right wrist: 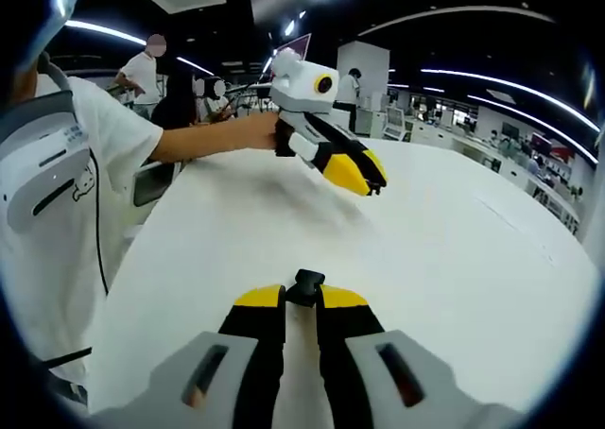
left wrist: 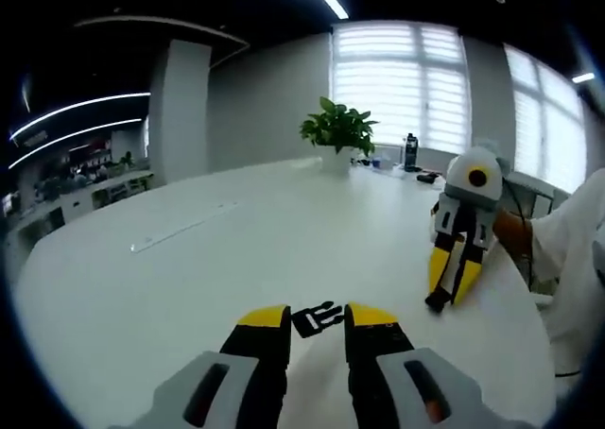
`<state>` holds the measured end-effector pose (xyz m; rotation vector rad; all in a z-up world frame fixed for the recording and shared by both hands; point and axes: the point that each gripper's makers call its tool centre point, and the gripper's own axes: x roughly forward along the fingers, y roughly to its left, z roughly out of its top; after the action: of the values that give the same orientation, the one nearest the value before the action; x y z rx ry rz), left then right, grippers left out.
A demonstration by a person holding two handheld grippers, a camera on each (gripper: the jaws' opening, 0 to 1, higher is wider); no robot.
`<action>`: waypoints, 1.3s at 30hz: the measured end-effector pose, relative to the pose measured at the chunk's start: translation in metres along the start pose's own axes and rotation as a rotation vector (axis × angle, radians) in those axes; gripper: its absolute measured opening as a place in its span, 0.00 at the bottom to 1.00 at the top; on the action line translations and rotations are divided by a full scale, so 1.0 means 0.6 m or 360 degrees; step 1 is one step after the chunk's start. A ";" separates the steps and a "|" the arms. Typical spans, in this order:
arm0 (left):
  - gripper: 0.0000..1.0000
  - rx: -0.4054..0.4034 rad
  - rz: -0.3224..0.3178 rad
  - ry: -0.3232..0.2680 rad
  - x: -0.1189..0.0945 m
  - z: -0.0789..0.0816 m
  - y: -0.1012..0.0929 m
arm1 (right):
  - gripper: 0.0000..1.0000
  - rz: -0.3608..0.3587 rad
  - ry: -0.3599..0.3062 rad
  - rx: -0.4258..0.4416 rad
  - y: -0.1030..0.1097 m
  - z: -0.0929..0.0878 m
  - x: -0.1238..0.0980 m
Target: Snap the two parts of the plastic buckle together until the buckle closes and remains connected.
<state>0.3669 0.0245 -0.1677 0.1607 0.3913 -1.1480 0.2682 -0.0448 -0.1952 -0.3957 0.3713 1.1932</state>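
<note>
A black pronged buckle part (left wrist: pixel 318 319) spans the gap between the yellow tips of my left gripper (left wrist: pixel 317 317), which is shut on it. The same left gripper (right wrist: pixel 371 177) hangs above the white table (right wrist: pixel 454 259), held by a person's hand. My right gripper (right wrist: pixel 301 297) is shut on the other black buckle part (right wrist: pixel 305 282), which pokes out past its tips. That right gripper (left wrist: pixel 439 299) points down at the table to the right of the pronged part, well apart from it.
A potted plant (left wrist: pixel 337 131) and a dark bottle (left wrist: pixel 410 150) stand at the table's far edge. A long clear strip (left wrist: pixel 184 229) lies on the table (left wrist: pixel 142 297). A person in white (right wrist: pixel 57 212) stands at the table's side, with several people behind.
</note>
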 end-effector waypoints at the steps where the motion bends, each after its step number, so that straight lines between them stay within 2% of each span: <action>1: 0.22 0.0008 0.0015 -0.0002 -0.004 -0.002 -0.004 | 0.12 0.0005 0.0006 -0.0004 0.000 -0.001 0.002; 6: 0.22 0.0047 0.0054 0.0011 -0.018 -0.015 -0.018 | 0.12 0.0013 0.0016 -0.0020 -0.003 -0.001 0.005; 17: 0.22 -0.0044 0.0077 0.0028 -0.033 -0.054 -0.031 | 0.12 0.0014 0.0024 -0.0034 -0.013 -0.001 0.011; 24: 0.22 -0.0051 0.0086 0.0059 -0.038 -0.074 -0.044 | 0.12 0.0016 0.0023 -0.0038 -0.023 0.001 0.012; 39: 0.22 -0.0083 0.0101 0.0043 -0.044 -0.081 -0.051 | 0.12 0.0024 0.0043 -0.0017 -0.025 -0.011 0.010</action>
<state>0.3193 0.0499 -0.1999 0.1425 0.4368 -1.0729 0.2840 -0.0481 -0.2024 -0.4193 0.3918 1.2059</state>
